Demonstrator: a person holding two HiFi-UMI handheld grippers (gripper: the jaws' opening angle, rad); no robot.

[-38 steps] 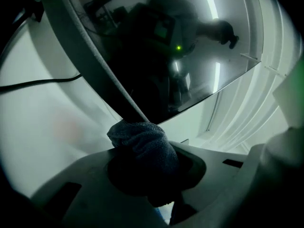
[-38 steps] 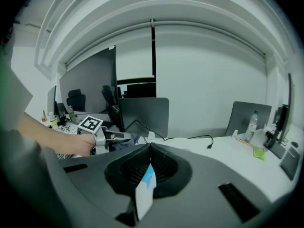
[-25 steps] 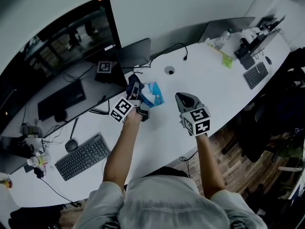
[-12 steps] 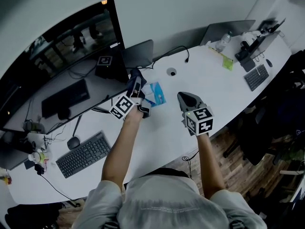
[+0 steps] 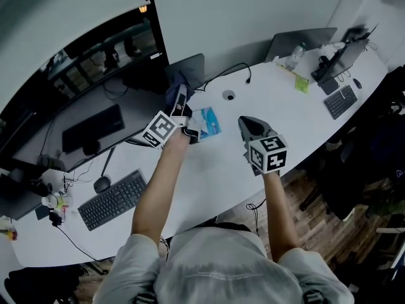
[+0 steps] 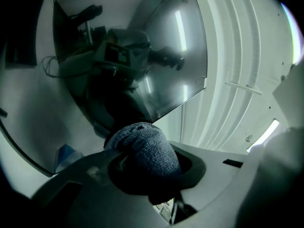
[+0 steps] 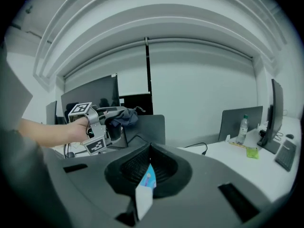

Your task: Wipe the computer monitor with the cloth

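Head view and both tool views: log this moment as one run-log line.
left tool shut on grey cloth | cloth near monitor right edge, contact unclear | right tool jaws together, above desk

White curved desk (image 5: 215, 163), black keyboard (image 5: 114, 199) and mouse (image 5: 101, 184) at left, blue packet (image 5: 207, 123) mid-desk, water bottle (image 5: 295, 54) far right (green note (image 5: 302, 83) nearby).

Cloth (image 5: 178, 83) before monitor (image 5: 82, 75); kbd (image 5: 114, 200) on desk (image 5: 212, 170)
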